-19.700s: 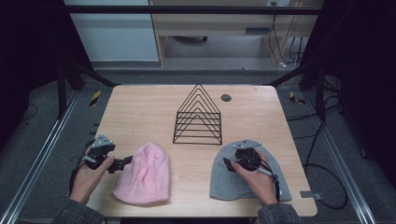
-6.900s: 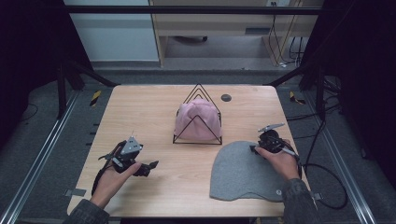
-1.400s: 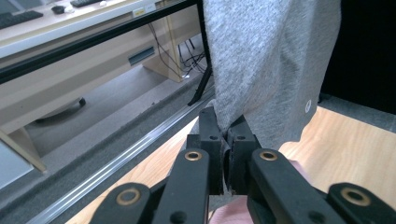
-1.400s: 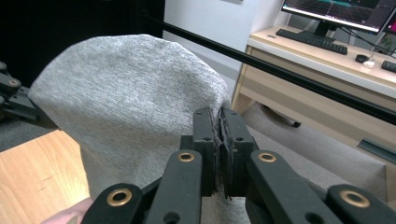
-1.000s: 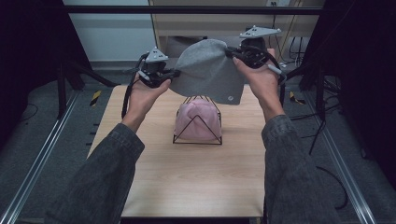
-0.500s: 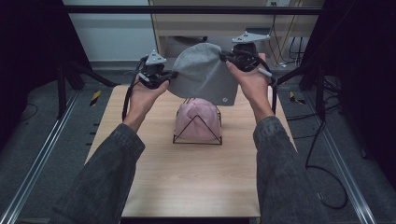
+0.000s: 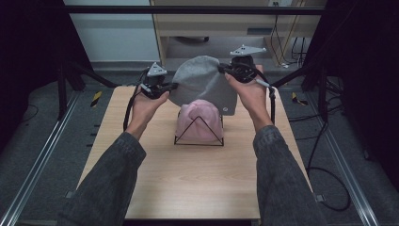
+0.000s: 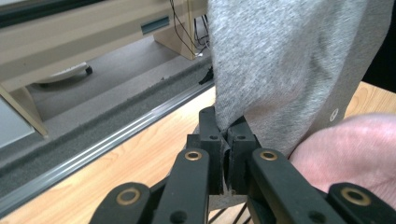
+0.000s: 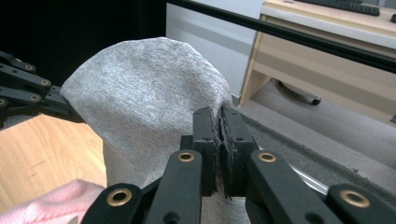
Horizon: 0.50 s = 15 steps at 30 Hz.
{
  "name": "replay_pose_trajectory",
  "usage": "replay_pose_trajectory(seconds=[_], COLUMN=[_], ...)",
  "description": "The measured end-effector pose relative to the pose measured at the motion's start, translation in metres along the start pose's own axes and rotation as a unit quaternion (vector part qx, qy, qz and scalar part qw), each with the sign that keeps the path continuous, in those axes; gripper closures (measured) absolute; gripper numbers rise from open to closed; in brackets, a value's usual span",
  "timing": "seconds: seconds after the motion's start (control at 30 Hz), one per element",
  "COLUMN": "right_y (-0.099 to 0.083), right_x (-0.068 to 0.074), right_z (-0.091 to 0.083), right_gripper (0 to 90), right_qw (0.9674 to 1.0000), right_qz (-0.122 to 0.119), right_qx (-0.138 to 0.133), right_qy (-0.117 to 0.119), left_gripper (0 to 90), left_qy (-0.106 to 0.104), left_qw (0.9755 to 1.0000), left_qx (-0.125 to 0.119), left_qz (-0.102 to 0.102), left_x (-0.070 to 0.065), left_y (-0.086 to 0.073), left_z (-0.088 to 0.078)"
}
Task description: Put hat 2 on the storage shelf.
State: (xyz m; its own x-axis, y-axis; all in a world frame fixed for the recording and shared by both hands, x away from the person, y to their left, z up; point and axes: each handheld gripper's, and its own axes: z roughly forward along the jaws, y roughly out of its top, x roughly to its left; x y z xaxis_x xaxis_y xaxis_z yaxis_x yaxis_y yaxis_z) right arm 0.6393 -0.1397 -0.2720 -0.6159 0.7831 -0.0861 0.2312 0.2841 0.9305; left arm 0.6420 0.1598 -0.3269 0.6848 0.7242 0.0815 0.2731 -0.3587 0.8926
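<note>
your soft grey knit beanie [image 7: 203,84] hangs in the air, stretched between both grippers above the far half of the pale wooden table [image 7: 188,179]. its long axis runs across the table, from one hand to the other; the rounded crown points up and away from you, and the open hem hangs down. your left gripper [image 7: 165,88] is pressed together, pinching the beanie's left edge; your right gripper [image 7: 223,69] pinches its right edge. just below, the black wire triangular rack [image 7: 199,134] holds a pink knit beanie [image 7: 197,117]. the grey hem hangs just behind the pink one; whether they touch is unclear.
</note>
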Motion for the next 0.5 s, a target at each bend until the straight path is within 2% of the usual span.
replay_pose_trajectory(seconds=[0.17,0.3,0.5], right_y=[-0.009,-0.014,-0.022], right_x=[0.005,0.009,0.015], right_z=[0.003,0.004,0.006], right_gripper=[86.1,86.0,86.0], right_qw=[0.9999,0.9998,0.9995], right_qz=[-0.001,-0.001,-0.002], right_qx=[0.006,0.01,0.019], right_qy=[0.009,0.016,0.024], left_gripper=[87.5,87.6,87.6], left_qy=[-0.001,-0.001,-0.007], left_qw=[0.9999,0.9999,0.9996], left_qx=[0.01,0.009,0.026], left_qz=[-0.004,-0.011,-0.011], left_x=[0.0,0.0,-0.003], left_y=[-0.013,-0.021,-0.035], left_z=[0.002,0.001,0.001])
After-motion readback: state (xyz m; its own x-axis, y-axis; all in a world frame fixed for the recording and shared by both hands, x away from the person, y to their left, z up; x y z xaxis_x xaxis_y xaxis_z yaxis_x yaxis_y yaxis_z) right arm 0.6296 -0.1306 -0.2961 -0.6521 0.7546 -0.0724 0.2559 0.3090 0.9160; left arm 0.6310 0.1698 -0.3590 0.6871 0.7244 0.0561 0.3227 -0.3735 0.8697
